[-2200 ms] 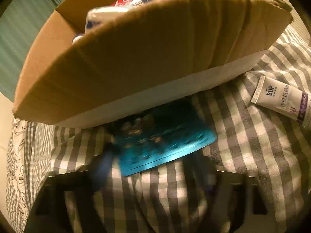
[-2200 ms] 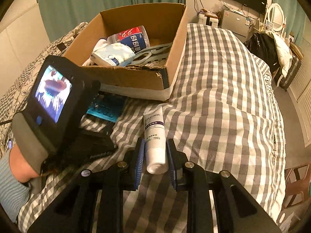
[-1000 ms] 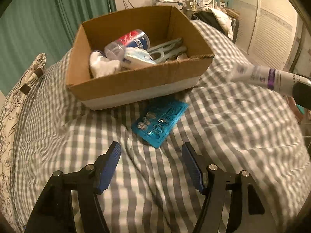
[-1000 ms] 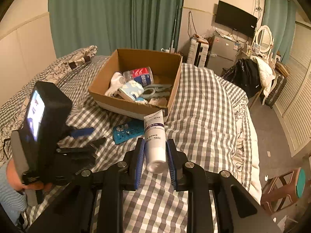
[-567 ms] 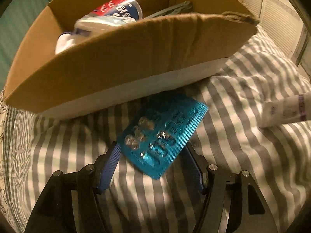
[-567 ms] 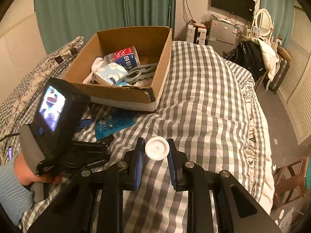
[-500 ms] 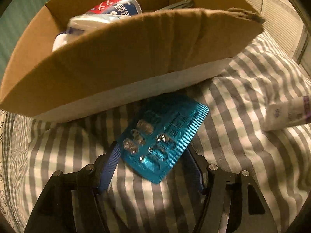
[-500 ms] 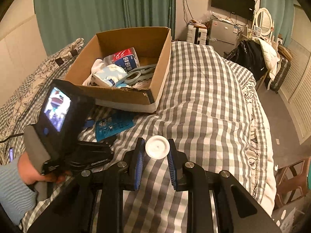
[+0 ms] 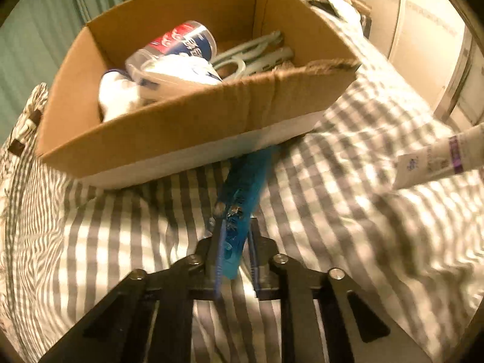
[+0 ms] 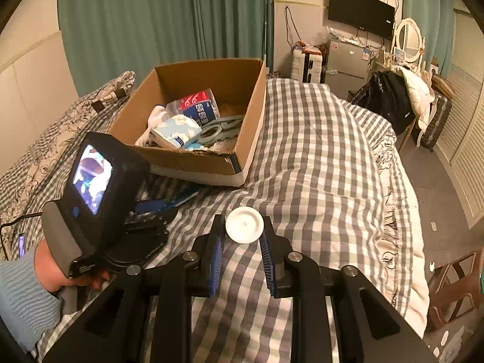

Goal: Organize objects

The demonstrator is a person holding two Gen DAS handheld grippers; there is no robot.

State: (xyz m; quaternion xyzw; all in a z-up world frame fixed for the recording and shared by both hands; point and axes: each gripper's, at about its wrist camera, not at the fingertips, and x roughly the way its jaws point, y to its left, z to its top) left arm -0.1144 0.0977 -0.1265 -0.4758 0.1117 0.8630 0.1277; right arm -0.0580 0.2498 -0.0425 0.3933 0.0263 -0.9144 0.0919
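Note:
My left gripper (image 9: 234, 242) is shut on a teal blister pack of pills (image 9: 245, 187), held edge-on just in front of the cardboard box (image 9: 181, 139). The pack also shows in the right wrist view (image 10: 178, 198), beside the box (image 10: 193, 160). My right gripper (image 10: 242, 236) is shut on a white cream tube, seen cap-first (image 10: 244, 225), above the checked bedspread. The tube's tail shows at the right of the left wrist view (image 9: 438, 163).
The box holds a red-and-blue cup (image 9: 184, 42), a tissue pack (image 10: 175, 133), a white cloth (image 9: 116, 96) and grey-green hangers (image 9: 254, 51). The checked bedspread (image 10: 317, 157) drops off to the right. A floral pillow (image 10: 75, 112) lies left. Furniture stands beyond the bed.
My left gripper has closed on the blister pack and lifted it off the bedspread, turning it on edge. My right gripper still holds the tube, a little higher.

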